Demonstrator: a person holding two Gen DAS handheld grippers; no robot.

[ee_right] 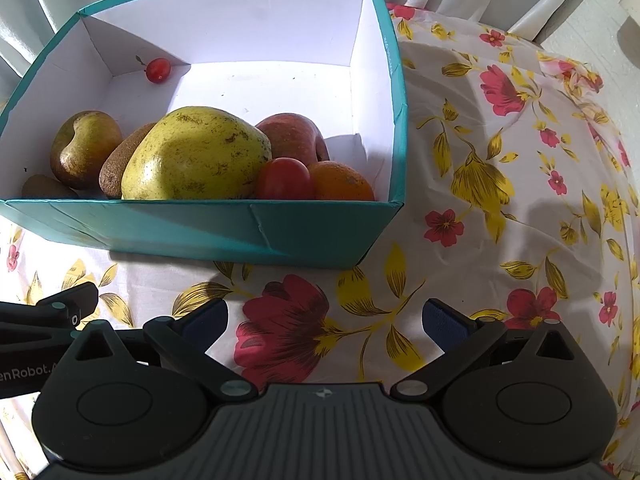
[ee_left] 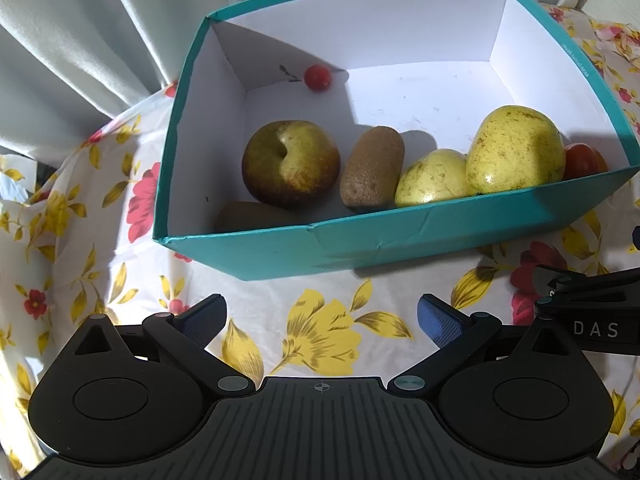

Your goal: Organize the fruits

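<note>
While both grippers are hovering low over the flowered tablecloth (ee_right: 480,168) on the worktop, the teal box (ee_left: 400,240) is sitting just ahead of them with the fruit lying inside. The left gripper (ee_left: 320,320) is gaping wide with nothing between its blue pads, and the right gripper (ee_right: 326,322) is standing equally wide and empty; each is showing at the edge of the other's view. Along the box's near wall, a brownish-green apple (ee_left: 291,161) is resting beside a kiwi (ee_left: 372,166), with a second kiwi (ee_left: 248,216) tucked into the near left corner. Two yellow pears (ee_left: 516,148) are lying next to the kiwi, and a tomato (ee_right: 285,179), an orange (ee_right: 344,182) and a red apple (ee_right: 292,136) are crowding the right end. A small cherry (ee_left: 317,77) is sitting alone in the far left corner. Pale curtains (ee_left: 80,40) are hanging behind.
</note>
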